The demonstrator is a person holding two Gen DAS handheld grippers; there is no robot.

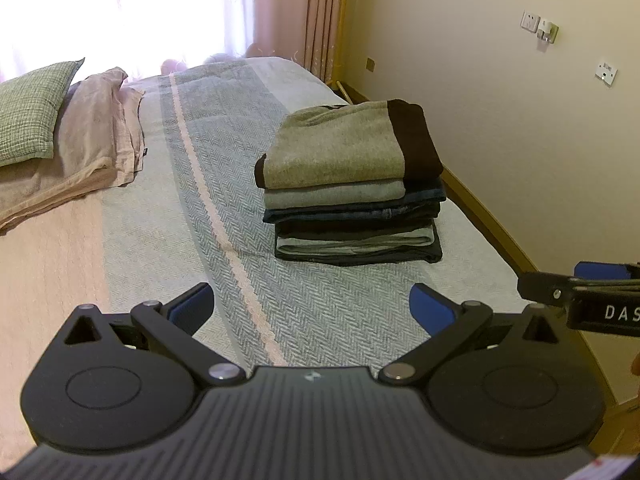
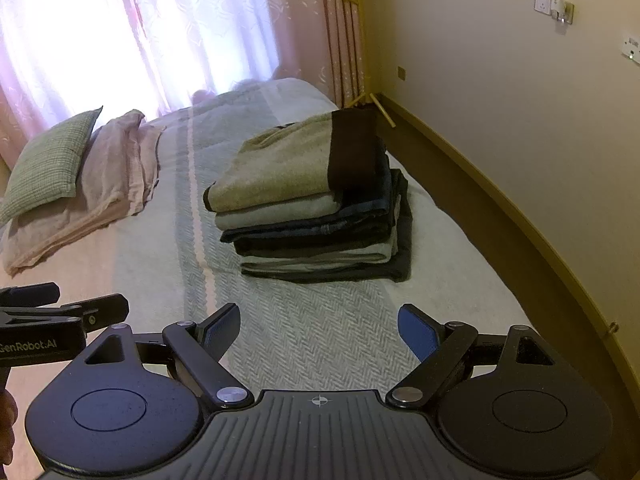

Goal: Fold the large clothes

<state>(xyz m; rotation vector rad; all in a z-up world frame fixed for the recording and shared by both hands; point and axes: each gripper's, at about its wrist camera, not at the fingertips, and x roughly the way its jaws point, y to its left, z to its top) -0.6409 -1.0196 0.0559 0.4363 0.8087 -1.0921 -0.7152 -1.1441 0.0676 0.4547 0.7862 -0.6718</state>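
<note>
Both grippers, left [image 1: 312, 312] and right [image 2: 318, 334], spread wide, empty, before folded stack [image 1: 352, 184] (on bed [image 1: 168, 208]).

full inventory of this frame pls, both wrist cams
stack of folded clothes: one pile, beige and brown top layer over grey, blue and black, right part of the bed
bedspread: one, grey herringbone with pink stripes, covers the bed
green pillow: one, checked, far left
pink blanket: one, crumpled, under and beside the pillow
curtains: pink, at the bright window behind the bed
wall sockets: several, white, cream wall at right
left gripper: black with blue pads, jaws open, empty, above the bedspread
right gripper: same, jaws open, empty
</note>
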